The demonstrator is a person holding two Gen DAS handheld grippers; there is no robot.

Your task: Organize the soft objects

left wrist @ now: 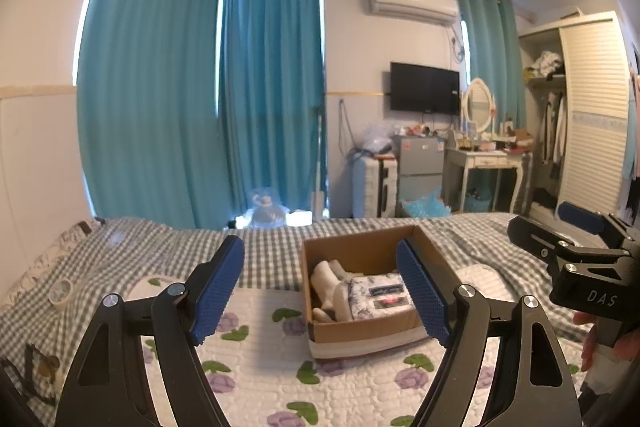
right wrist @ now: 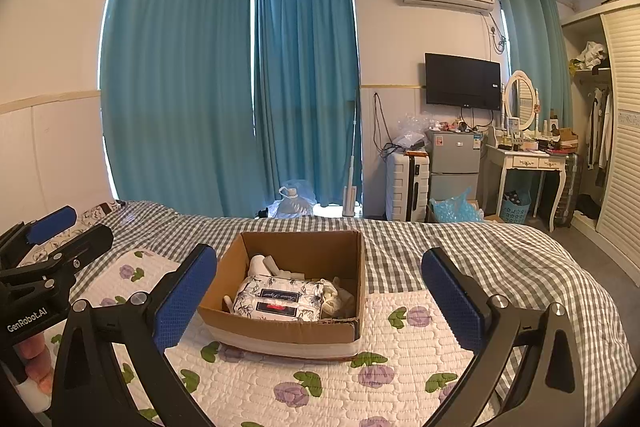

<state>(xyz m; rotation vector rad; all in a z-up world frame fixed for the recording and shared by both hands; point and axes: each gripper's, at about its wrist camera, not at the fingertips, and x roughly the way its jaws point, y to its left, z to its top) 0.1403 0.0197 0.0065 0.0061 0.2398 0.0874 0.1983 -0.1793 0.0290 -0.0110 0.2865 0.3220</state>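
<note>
An open cardboard box (left wrist: 362, 253) (right wrist: 280, 333) sits on the bed. Inside lie a floral-printed wipes pack (left wrist: 378, 297) (right wrist: 280, 299) and rolled white socks (left wrist: 325, 281) (right wrist: 260, 263). My left gripper (left wrist: 320, 293) is open and empty, held above the quilt in front of the box. My right gripper (right wrist: 320, 297) is open and empty, its fingers spread either side of the box. Each gripper shows at the edge of the other's view: the right one in the left wrist view (left wrist: 576, 243), the left one in the right wrist view (right wrist: 52, 243).
The bed has a grey checked cover (right wrist: 460, 247) and a white flower-print quilt (right wrist: 340, 387). A tape roll (left wrist: 60, 291) lies on the bed at the left. Beyond the bed stand a suitcase (right wrist: 406, 187), small fridge (right wrist: 456, 163), dressing table (right wrist: 528, 163) and wardrobe (right wrist: 620, 131).
</note>
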